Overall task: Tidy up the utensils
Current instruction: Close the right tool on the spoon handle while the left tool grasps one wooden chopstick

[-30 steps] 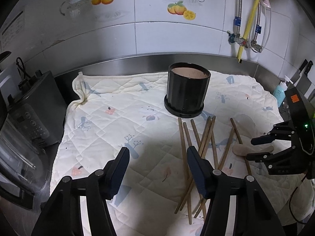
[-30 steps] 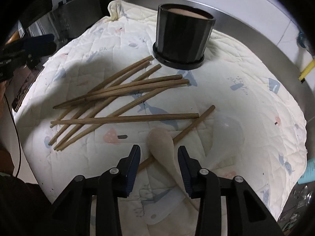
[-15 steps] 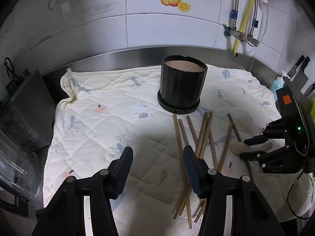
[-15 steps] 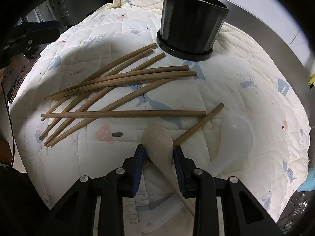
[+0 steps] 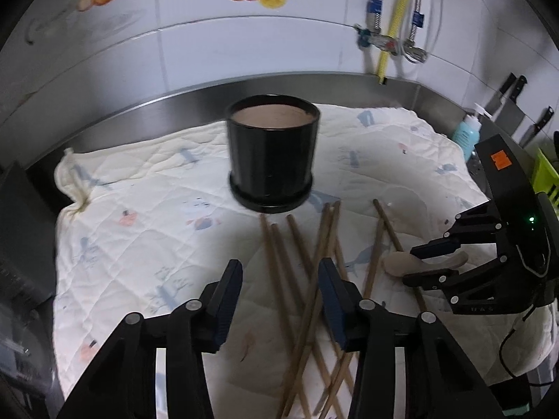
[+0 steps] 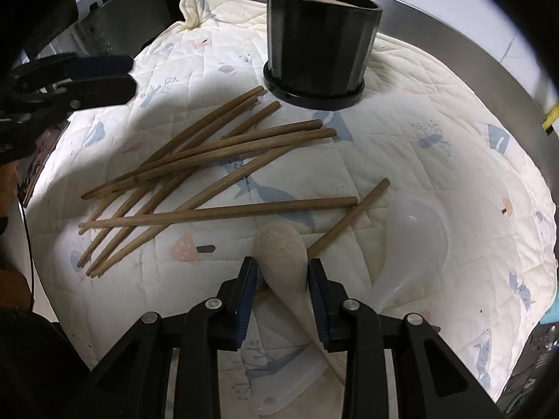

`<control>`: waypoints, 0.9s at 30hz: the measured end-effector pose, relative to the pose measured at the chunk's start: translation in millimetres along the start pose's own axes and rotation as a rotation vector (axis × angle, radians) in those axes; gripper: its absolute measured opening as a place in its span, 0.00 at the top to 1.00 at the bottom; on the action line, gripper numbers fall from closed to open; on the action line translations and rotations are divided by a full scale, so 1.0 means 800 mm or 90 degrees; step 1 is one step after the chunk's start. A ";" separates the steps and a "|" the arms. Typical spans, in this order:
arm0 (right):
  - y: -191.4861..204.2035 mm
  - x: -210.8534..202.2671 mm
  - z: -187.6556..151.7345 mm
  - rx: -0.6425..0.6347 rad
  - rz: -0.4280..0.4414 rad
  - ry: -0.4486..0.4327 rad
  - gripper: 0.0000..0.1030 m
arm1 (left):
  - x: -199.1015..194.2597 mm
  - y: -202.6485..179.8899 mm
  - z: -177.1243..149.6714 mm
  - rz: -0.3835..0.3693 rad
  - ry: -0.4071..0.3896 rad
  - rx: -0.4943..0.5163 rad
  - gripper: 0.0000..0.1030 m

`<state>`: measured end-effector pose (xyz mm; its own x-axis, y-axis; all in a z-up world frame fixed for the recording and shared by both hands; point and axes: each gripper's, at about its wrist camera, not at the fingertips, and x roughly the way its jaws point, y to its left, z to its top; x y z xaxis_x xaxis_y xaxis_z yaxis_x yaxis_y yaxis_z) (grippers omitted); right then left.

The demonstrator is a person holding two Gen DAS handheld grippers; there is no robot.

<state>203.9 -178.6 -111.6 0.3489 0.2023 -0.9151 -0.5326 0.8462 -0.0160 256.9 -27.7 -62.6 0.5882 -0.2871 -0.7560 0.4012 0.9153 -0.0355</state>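
Note:
A black utensil pot (image 5: 272,152) (image 6: 319,40) stands at the back of a quilted white cloth (image 5: 139,216). Several brown chopsticks (image 6: 209,167) (image 5: 314,265) lie scattered in front of it. My right gripper (image 6: 282,279) (image 5: 424,262) is shut on a beige rice spoon (image 6: 281,248) (image 5: 401,263) and holds it just above the cloth. A translucent white ladle (image 6: 414,237) lies right of it. My left gripper (image 5: 279,300) (image 6: 101,76) is open and empty, hovering over the cloth left of the chopsticks.
A steel counter rim (image 5: 349,83) and tiled wall run behind the cloth. A dark appliance (image 5: 21,230) stands at the left. A blue bottle (image 5: 466,132), knives (image 5: 513,87) and a green rack (image 5: 545,178) are at the right.
My right gripper closed on the beige spoon and lifted it slightly. My left gripper moved forward toward the pot, staying open.

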 end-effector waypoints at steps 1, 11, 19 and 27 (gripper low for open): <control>-0.002 0.000 0.001 0.004 0.001 -0.002 0.67 | 0.006 -0.003 0.003 -0.003 0.004 0.006 0.56; -0.017 -0.012 -0.008 0.039 0.008 -0.015 0.67 | 0.057 -0.015 0.028 -0.060 0.038 0.034 0.58; -0.024 -0.019 -0.013 0.057 0.009 -0.025 0.67 | 0.096 -0.018 0.044 -0.084 0.060 0.044 0.67; -0.025 -0.022 -0.020 0.071 0.011 -0.028 0.67 | 0.125 -0.024 0.043 -0.093 0.073 0.063 0.67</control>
<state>196.1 -206.7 -102.0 0.3747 0.2367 -0.8964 -0.4505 0.8915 0.0470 332.6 -83.7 -115.0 0.4374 -0.3753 -0.8172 0.5466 0.8325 -0.0898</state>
